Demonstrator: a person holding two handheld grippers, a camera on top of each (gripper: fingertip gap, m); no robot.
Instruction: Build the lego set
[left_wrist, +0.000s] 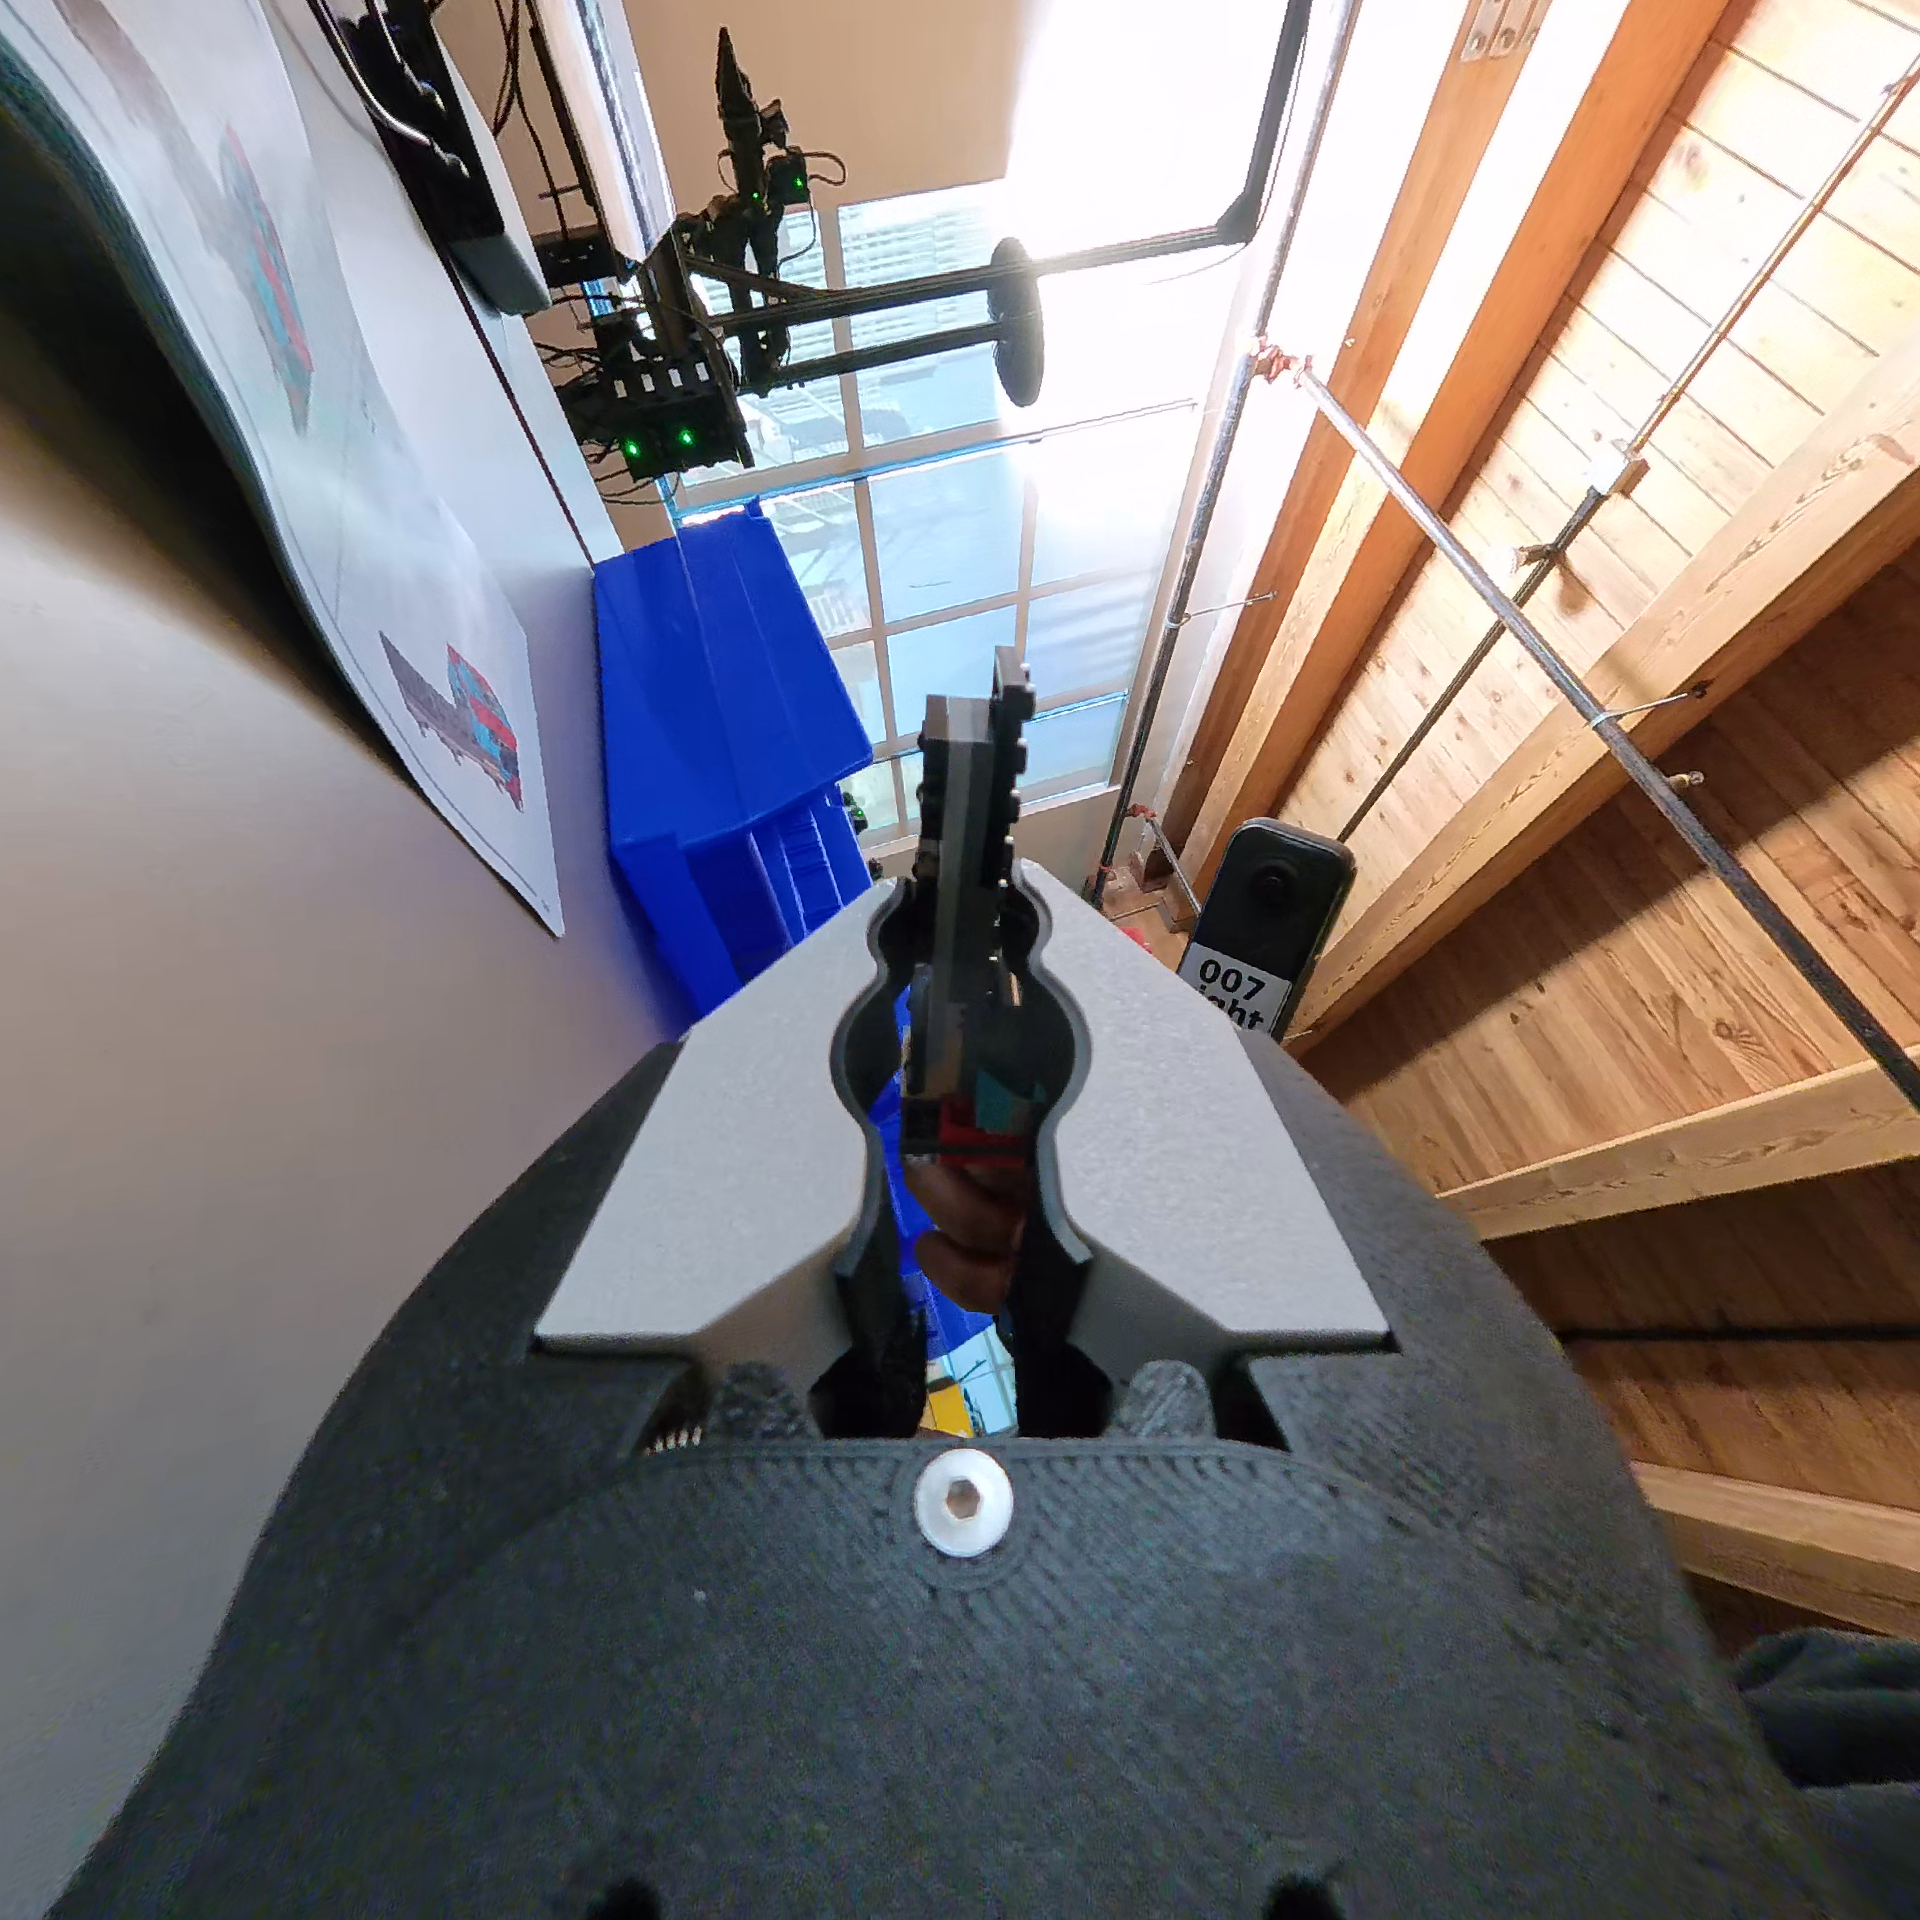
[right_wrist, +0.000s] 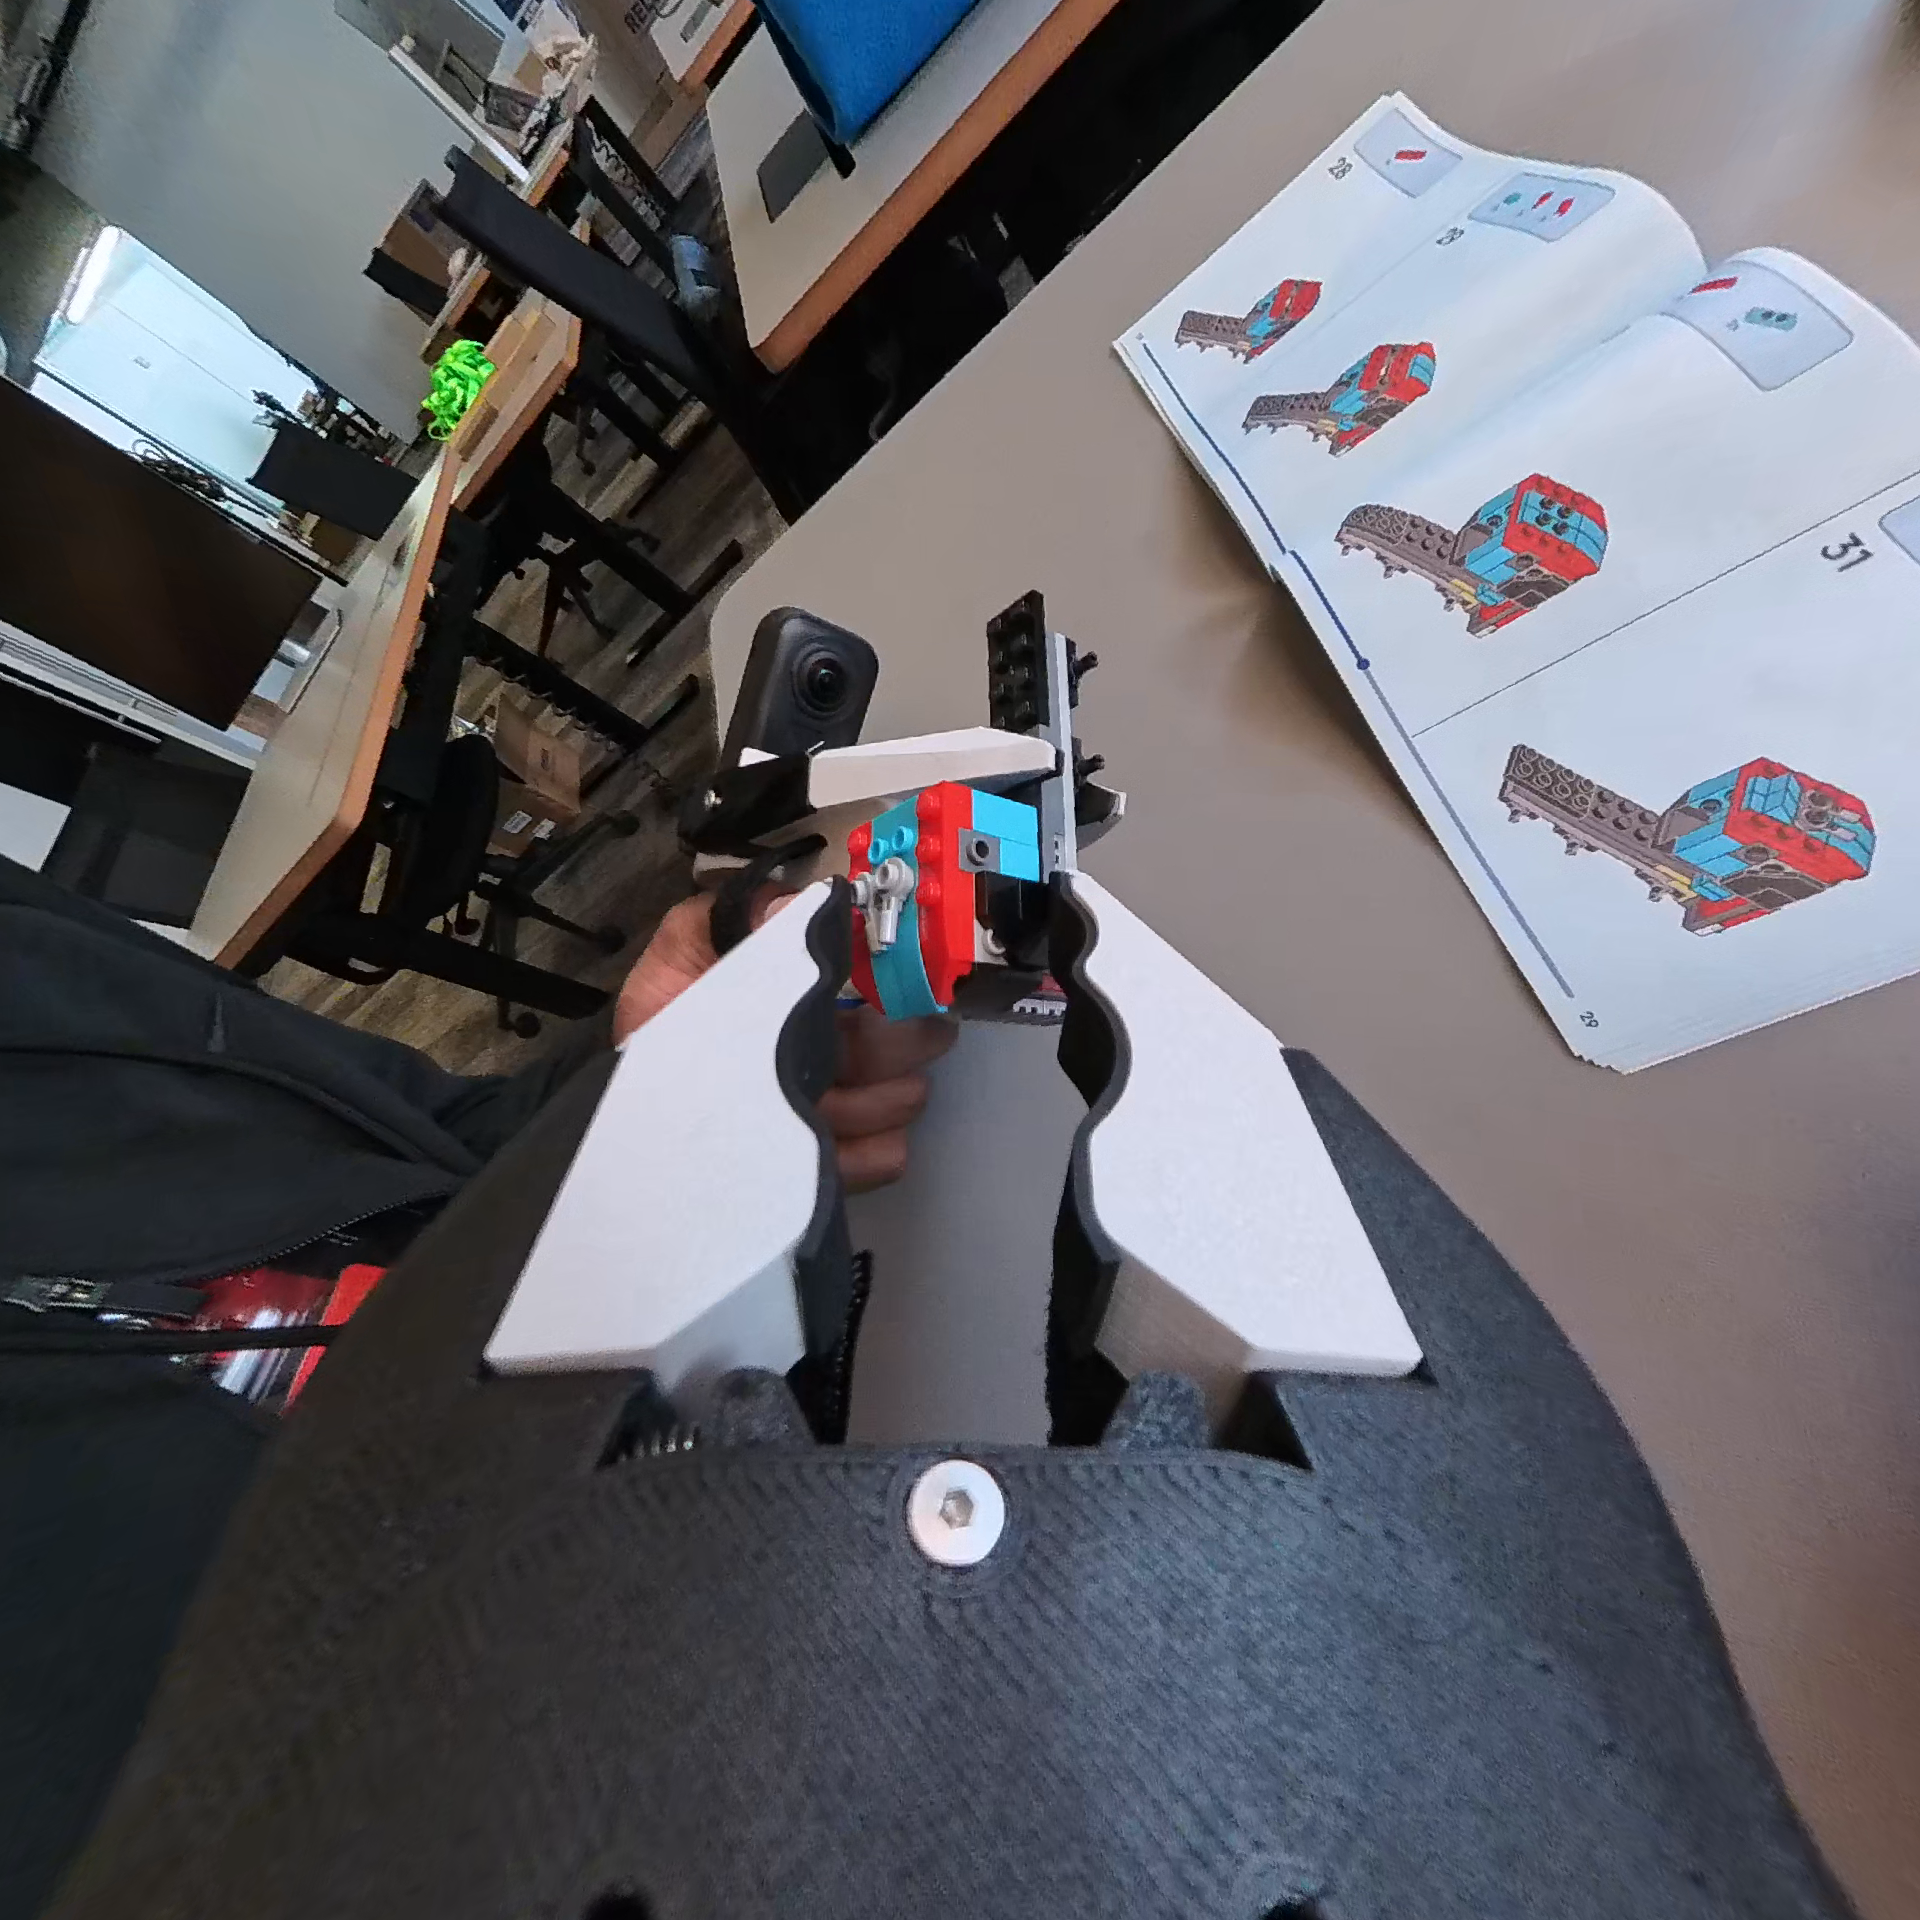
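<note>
Table (right_wrist: 1351, 312): grey-brown surface, seen at a tilt in both views. Manual (right_wrist: 1621, 582) lies open on it, well apart from the grippers; its far edge is cut off by the right wrist view's border, and in the left wrist view it shows only as a blurred sheet (left_wrist: 416, 644) at the left. Blue bin (left_wrist: 717, 748) stands past that sheet, partly hidden behind the left gripper.

Model (right_wrist: 966, 894): held in the air above the table, between the two grippers. It comprises a red and light-blue block with a small grey studded part on its side, joined to a long grey-and-black studded plate that projects upward. In the left wrist view the model (left_wrist: 971, 862) is seen edge-on, so the block is mostly hidden between the fingers.

Left gripper (left_wrist: 961, 914): clenched on the plate of the model; in the right wrist view it (right_wrist: 935, 774) crosses behind the block. Right gripper (right_wrist: 951, 925): jaws set wide about the block; whether the pads touch it cannot be told.

A hand (right_wrist: 873, 1112) is partly hidden behind the right gripper's fingers.
</note>
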